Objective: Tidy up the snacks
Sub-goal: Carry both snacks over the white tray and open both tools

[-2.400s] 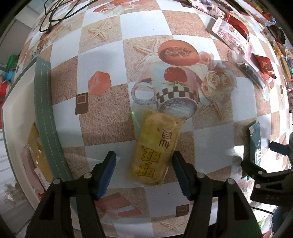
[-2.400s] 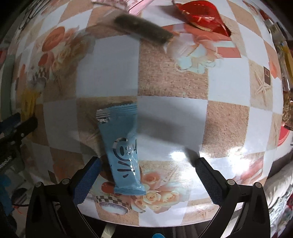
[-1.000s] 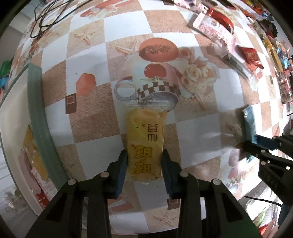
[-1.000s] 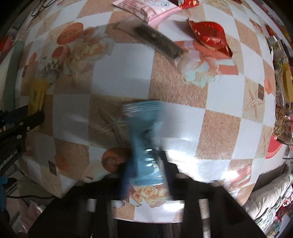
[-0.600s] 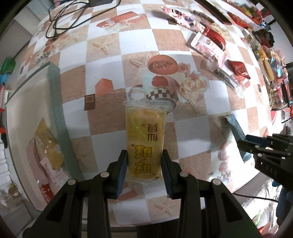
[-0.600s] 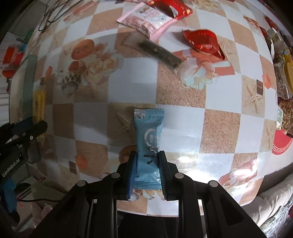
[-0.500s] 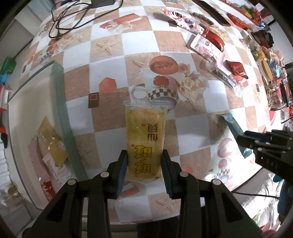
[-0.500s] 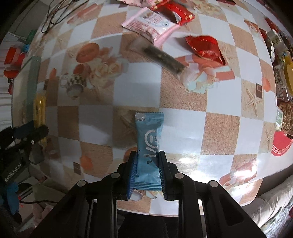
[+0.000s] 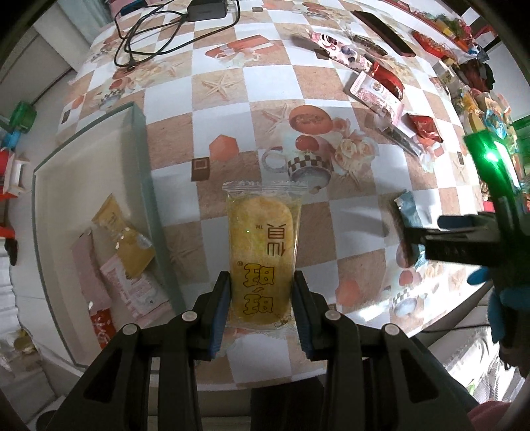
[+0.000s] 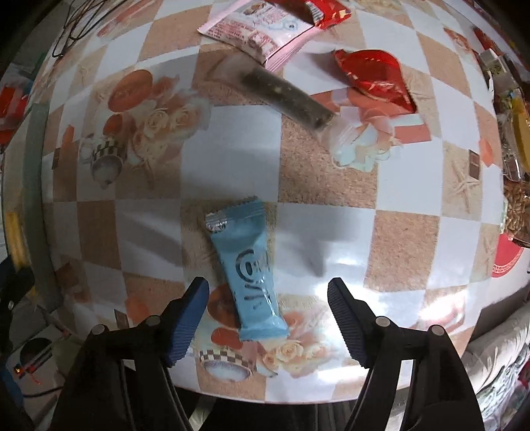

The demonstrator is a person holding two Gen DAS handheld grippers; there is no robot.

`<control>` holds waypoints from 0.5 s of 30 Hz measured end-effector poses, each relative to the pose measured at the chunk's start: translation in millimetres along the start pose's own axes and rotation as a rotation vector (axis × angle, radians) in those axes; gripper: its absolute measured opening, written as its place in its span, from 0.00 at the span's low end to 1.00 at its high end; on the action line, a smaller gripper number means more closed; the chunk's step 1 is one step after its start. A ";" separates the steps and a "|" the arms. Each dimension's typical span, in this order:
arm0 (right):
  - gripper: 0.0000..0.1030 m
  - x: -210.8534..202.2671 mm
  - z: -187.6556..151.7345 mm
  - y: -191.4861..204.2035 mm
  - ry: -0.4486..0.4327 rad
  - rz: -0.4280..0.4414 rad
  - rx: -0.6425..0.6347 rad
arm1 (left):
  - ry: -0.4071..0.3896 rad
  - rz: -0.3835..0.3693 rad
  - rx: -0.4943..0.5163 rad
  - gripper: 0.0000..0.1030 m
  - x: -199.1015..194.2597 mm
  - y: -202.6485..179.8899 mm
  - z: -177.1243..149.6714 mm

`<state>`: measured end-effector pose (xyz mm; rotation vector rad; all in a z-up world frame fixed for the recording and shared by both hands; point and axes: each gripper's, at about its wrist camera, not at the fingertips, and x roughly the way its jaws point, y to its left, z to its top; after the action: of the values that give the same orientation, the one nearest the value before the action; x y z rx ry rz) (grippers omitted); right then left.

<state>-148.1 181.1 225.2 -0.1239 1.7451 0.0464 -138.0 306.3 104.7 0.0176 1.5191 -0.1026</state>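
The left gripper (image 9: 261, 295) points down over the table (image 9: 275, 89) and is clamped on a yellow snack packet (image 9: 262, 252). Its two blue pads press the lower sides of the packet, and the packet hangs above the checkered tablecloth, with its crimped top edge away from the camera. To the left of it lies a shallow tray (image 9: 140, 165) with a grey-green rim; a few packets, one yellow and some pink, are inside the tray.

The right gripper (image 10: 267, 310) also points down, and its jaws are opening. A blue snack bar (image 10: 250, 268) is between the fingers, but the pads do not touch it; there is a clear gap on each side. The bar is tilted a little, its silver end toward the far side. Farther on the table there are a dark stick snack (image 10: 286, 96), a red wrapper (image 10: 374, 76) and a pink packet (image 10: 261, 30)
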 end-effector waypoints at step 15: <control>0.24 -32.3 20.4 19.3 -0.045 0.007 -0.070 | -0.053 -0.013 -0.105 0.38 -16.4 31.1 -1.3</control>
<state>-124.6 204.2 252.6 -0.1675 1.6997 0.1147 -137.7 338.3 119.3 -0.0779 1.4701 -0.0334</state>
